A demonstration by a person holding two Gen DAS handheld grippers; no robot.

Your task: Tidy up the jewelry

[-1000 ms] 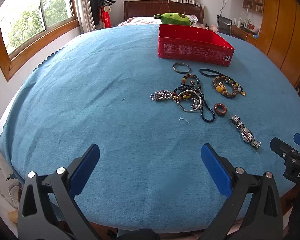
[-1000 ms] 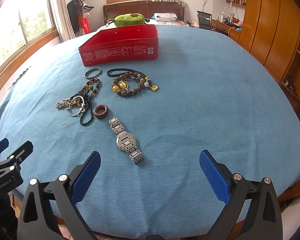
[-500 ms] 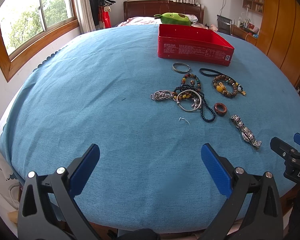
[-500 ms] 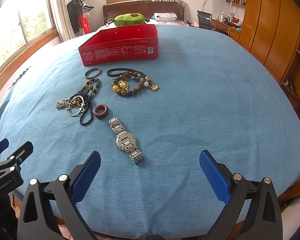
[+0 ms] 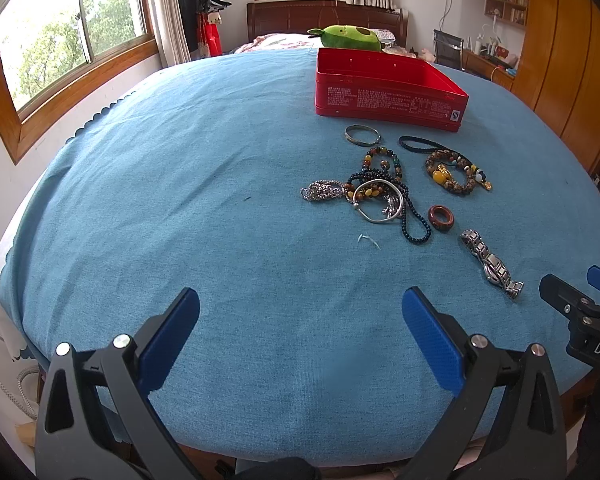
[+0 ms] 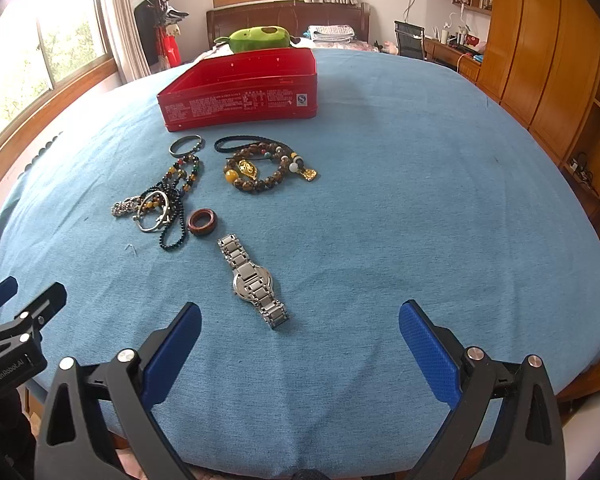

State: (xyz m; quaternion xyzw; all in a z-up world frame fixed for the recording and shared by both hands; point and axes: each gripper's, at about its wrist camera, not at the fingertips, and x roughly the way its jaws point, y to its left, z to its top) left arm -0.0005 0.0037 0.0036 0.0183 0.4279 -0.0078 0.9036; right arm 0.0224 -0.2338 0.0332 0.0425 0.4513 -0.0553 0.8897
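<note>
Both claws are just hanging over the near edge of the blue-clothed surface (image 6: 400,200), nothing in either one. The left claw (image 5: 300,316) is spread wide, and the right claw (image 6: 300,328) is spread wide too, blue pads well apart. All the jewelry is loose on the cloth in front of the red tin box (image 6: 240,92), which sits open at the far side and looks empty, though I can't see its whole floor. Nearest the right claw is the silver watch (image 6: 254,282), lying flat with its band stretched out. Just beyond it is a reddish-brown ring (image 6: 202,222), and beside that a tangled pile of bead strings and a silver bangle (image 6: 156,210). Closer to the box there's a brown bead bracelet with gold charms (image 6: 268,172) and a thin metal bangle (image 6: 186,145).
</note>
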